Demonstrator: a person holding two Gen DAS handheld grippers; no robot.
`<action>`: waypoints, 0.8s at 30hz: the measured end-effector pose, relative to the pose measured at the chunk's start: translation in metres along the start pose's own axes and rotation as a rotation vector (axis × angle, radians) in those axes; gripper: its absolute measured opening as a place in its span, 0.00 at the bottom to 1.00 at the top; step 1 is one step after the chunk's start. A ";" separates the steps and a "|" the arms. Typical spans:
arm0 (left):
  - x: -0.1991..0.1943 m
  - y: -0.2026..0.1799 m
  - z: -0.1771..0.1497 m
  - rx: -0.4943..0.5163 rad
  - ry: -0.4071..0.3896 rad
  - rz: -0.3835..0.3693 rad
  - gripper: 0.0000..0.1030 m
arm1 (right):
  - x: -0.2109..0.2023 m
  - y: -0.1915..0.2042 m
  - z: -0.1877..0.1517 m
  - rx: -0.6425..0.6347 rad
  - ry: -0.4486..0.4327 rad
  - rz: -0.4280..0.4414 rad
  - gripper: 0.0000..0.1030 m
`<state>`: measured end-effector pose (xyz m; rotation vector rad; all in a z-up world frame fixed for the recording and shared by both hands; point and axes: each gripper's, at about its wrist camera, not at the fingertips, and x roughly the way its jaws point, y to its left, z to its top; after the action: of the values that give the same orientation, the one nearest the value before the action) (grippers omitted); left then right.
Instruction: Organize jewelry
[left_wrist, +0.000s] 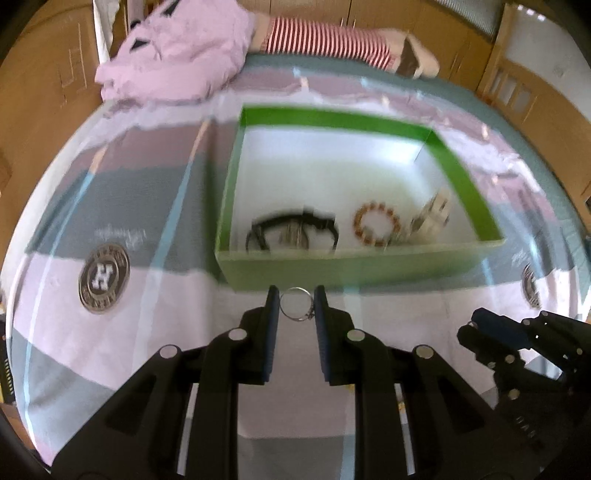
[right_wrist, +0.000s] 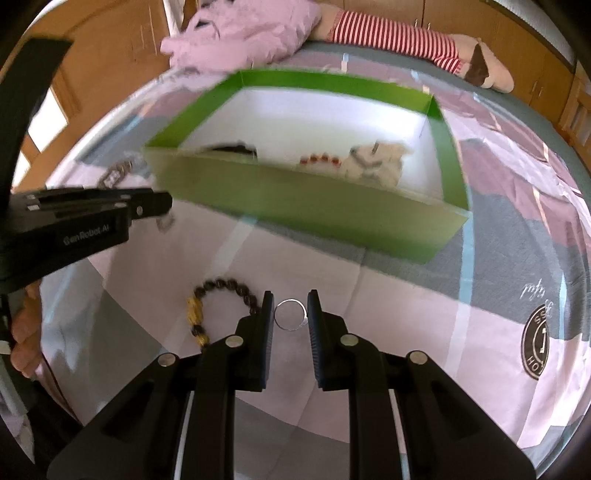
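the box (right_wrist: 303, 206) sits on the bedspread (right_wrist: 406, 314), with the bead bracelet (right_wrist: 218, 299) before it.

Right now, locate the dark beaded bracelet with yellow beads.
Right wrist view: the dark beaded bracelet lies on the bedspread, outside the green box, just left of the right hand-held gripper.

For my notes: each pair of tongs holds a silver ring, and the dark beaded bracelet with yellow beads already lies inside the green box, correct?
Not quite: the dark beaded bracelet lies on the bedspread outside the green box, as the right wrist view shows. The left tongs and right tongs do each hold a ring.
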<state>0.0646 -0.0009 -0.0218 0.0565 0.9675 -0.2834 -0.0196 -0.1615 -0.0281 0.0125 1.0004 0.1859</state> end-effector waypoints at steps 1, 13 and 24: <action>-0.006 0.002 0.003 -0.008 -0.020 -0.019 0.18 | -0.007 -0.002 0.003 0.008 -0.024 0.010 0.18; -0.019 0.016 0.050 -0.059 -0.111 -0.050 0.18 | -0.036 -0.022 0.052 0.126 -0.253 0.054 0.18; 0.034 0.011 0.070 -0.038 -0.002 -0.059 0.18 | 0.019 -0.043 0.078 0.215 -0.150 0.122 0.18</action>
<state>0.1421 -0.0098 -0.0110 -0.0068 0.9729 -0.3197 0.0623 -0.1952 -0.0055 0.2807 0.8669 0.1853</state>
